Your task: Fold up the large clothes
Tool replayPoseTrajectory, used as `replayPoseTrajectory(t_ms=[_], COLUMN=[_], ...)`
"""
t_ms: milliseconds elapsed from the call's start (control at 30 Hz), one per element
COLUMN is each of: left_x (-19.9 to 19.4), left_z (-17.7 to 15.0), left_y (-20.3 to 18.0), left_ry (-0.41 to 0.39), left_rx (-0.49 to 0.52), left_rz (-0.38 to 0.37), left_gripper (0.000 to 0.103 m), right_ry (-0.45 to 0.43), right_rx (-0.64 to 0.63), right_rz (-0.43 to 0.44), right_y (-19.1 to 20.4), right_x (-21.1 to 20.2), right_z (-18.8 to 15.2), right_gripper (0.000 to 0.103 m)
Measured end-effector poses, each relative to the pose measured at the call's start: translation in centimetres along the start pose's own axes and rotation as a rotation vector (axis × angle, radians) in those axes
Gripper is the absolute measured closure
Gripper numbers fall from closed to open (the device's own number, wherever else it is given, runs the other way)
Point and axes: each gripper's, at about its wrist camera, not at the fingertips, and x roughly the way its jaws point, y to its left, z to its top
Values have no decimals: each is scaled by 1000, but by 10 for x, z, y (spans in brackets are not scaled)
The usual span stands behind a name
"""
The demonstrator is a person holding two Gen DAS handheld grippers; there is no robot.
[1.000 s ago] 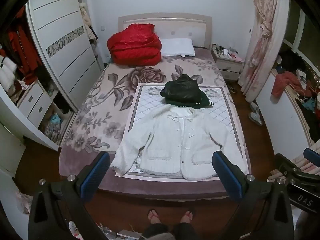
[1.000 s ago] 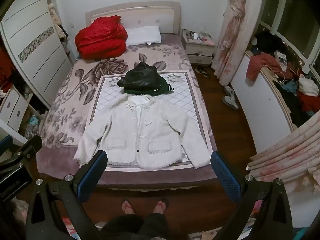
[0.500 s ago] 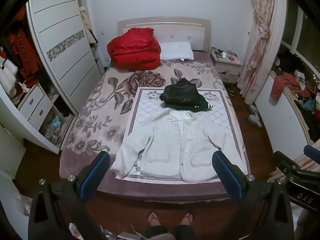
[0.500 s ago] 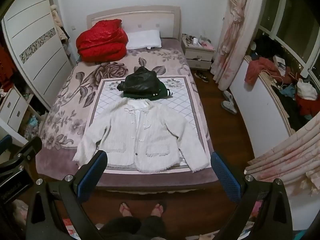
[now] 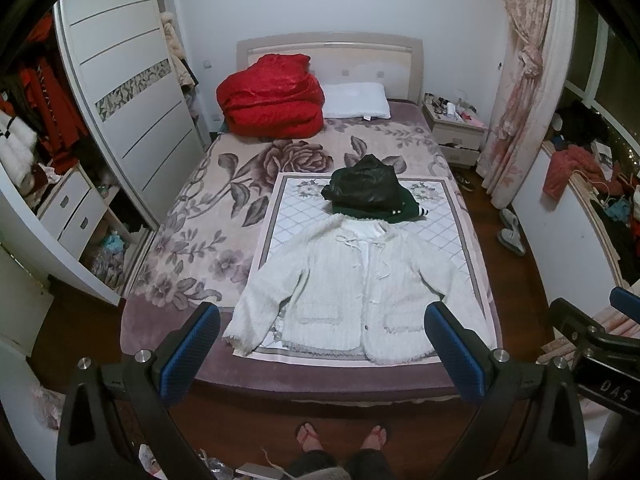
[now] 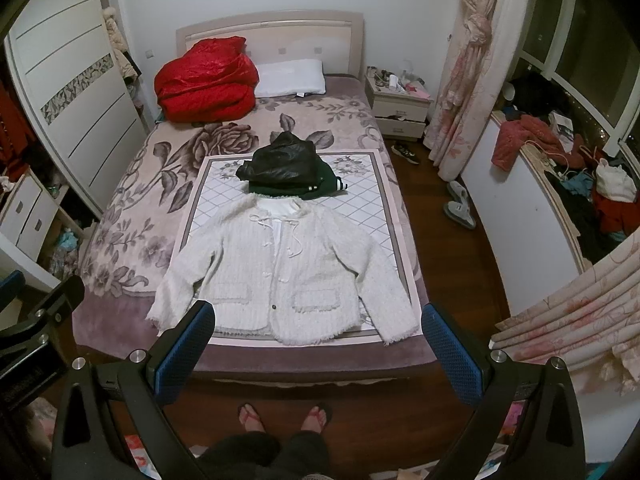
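**Me:** Left wrist view shows the white jacket lying flat and face up on the quilted mat, at the foot end of the bed. Both sleeves are spread outward and downward. My left gripper is high above the floor, well apart from the cloth, and its two blue pads stand wide apart with nothing between them.

**Helper:** And the other one?

**Me:** My right gripper is the same: fingers far apart, empty, held in the air in front of the bed. I stand at the foot of the bed; my feet in sandals are visible below.

**Helper:** So what is the step now?

**Me:** I think it is the approach to the first fold. Nothing on the jacket is folded yet.

**Helper:** How do you do it well?

**Me:** I would bring each gripper down to one sleeve near the cuff, pinch only the sleeve layer, and lay it across the chest. The fabric looks thick and fuzzy, so a deep bite is better than a tip pinch, or it may slip out.

**Helper:** Anything to avoid?

**Me:** Yes. The dark folded clothes sit just beyond the collar, touching or nearly touching it; I cannot tell which. I should not push the jacket toward them. Also the left cuff hangs past the mat edge, so I must lift it, not drag it.
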Motion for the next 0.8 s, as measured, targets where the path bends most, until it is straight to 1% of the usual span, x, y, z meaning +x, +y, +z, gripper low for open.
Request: replayPoseTrajectory(t_ms=[167,200,233,400,800], left_x=[1,10,10,12,11], left_z=[0,-7,-8,-7,-9], left_y=[7,8,11,11,14], left_ry=[3,3,1,2,-1], left_rx=[-6,-7,-8,-11,-7], left_rz=[-1,-1,-2,0,-6], left_gripper=[0,0,0,0,0], right_ry=[2,2,2,3,5], right_rx=[-4,-5,-8,-12,-8], right_rz=[4,4,4,4,4], right_y=[2,4,4,9,13], right_x=[2,2,2,10,11], right_z=[-1,-2,-2,-6,-7], right_gripper=[0,0,0,0,0])
